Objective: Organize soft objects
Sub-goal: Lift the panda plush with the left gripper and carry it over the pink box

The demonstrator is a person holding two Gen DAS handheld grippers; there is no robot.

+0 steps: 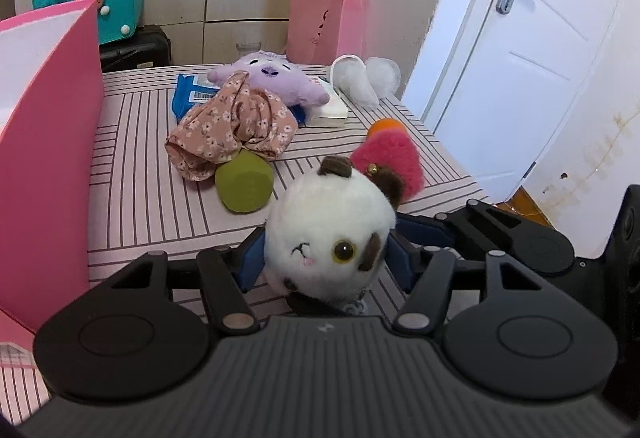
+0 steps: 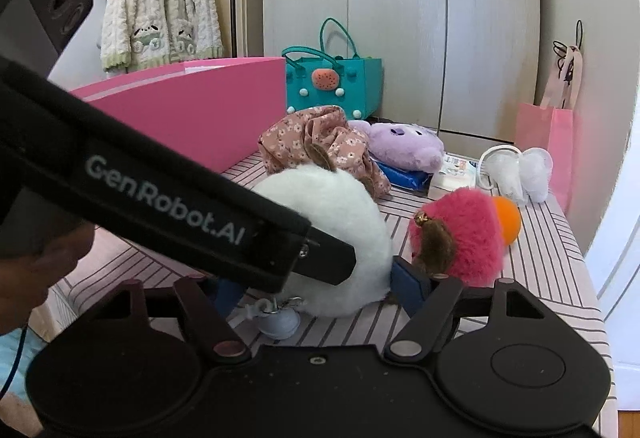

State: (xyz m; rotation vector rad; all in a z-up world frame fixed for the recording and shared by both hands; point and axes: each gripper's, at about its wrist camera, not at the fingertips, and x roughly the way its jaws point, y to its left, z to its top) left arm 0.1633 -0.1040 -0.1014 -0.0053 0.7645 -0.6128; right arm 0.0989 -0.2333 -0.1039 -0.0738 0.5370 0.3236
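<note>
A white plush cat (image 1: 320, 238) with brown ears and a bell keychain lies near the front of the striped surface (image 1: 140, 177). My left gripper (image 1: 326, 262) has its blue pads pressed on both sides of the cat's head. In the right wrist view the same cat (image 2: 332, 197) sits between the blue pads of my right gripper (image 2: 320, 290). The far pad touches its fur and the near pad stands a little apart. The left gripper's black body (image 2: 180, 205) crosses this view and hides part of the cat.
Behind the cat lie a pink fluffy plush (image 1: 392, 161), an orange ball (image 1: 386, 125), a green cylinder (image 1: 244, 181), a floral cloth (image 1: 232, 125), a purple plush (image 1: 272, 77) and white earmuffs (image 1: 360, 77). A tall pink box (image 1: 48, 157) stands at the left. A white door (image 1: 520, 77) is at the right.
</note>
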